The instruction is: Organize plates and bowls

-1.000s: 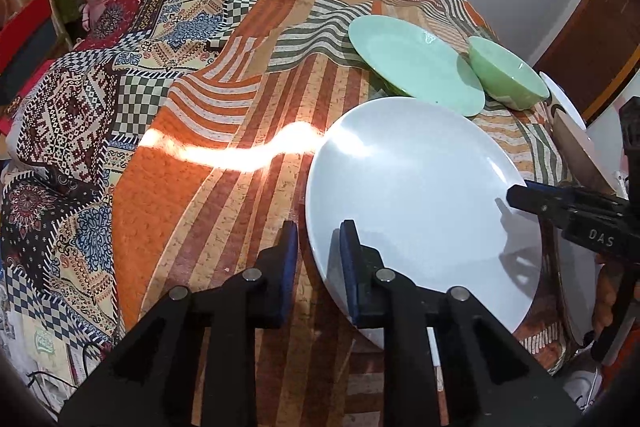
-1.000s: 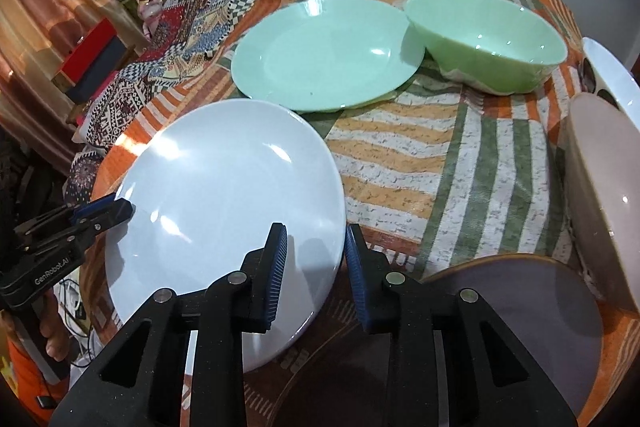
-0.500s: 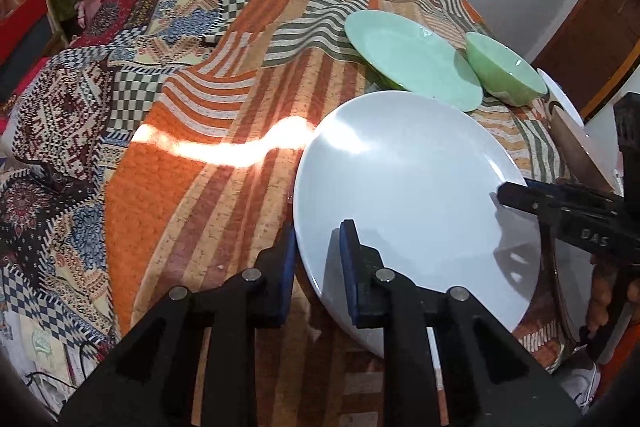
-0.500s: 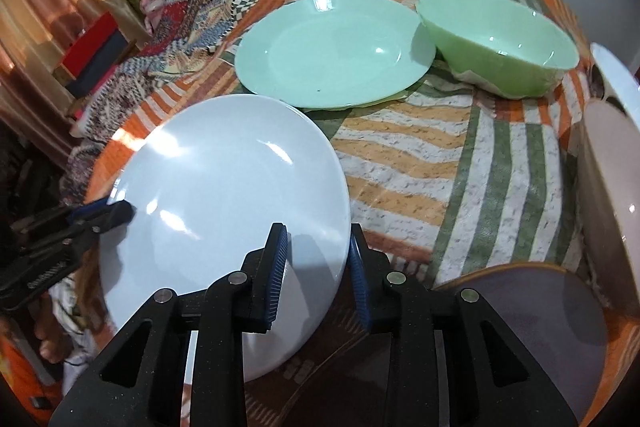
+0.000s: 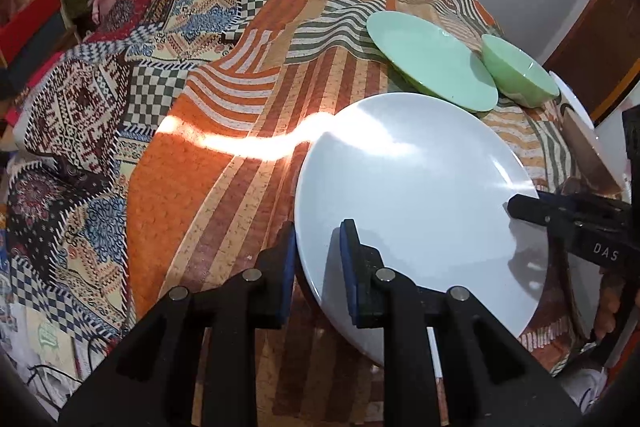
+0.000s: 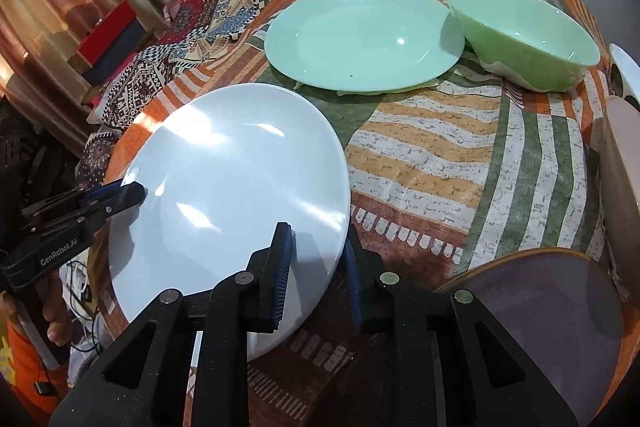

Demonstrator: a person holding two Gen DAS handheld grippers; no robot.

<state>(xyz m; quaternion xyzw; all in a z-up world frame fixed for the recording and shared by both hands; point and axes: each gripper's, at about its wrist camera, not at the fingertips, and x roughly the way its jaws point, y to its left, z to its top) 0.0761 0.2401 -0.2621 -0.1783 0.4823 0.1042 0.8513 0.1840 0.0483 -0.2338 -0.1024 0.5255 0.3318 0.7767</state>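
A large white plate [image 5: 416, 187] was shown lower centre in the left wrist view and lower left in the right wrist view, lifted at a tilt above a table [image 6: 440, 155] covered by a striped patchwork cloth. Its left and near rims overhung the table's near edge. Open cloth was left to the plate's left in the left wrist view and between the plate and the far dishes in the right wrist view.

The left tongs [image 5: 318, 263] were closed narrowly on the plate's near-left rim, one blue pad [image 5: 347, 267] lying on the upper face and the other beneath the rim. The right tongs [image 6: 318, 267] had just been closing and gripped the opposite rim in the same manner, one pad [image 6: 282, 267] on top and the other under the edge. Each pair of tongs also appeared in the other view, at the plate's far rim.

A green plate [image 6: 362, 37] lay in the upper centre of the right wrist view, with a green bowl [image 6: 524, 35] just beside it at upper right; contact between them could not be determined. A dark brown plate [image 6: 540, 315] was partly hidden behind the right tongs at lower right, and a pale pink dish [image 6: 622, 187] was cut off by the right edge. Above it, a white dish [image 6: 624, 71] was shown only as a sliver. Fingers [image 6: 56, 319] were visible on the left tongs' handle at lower left.
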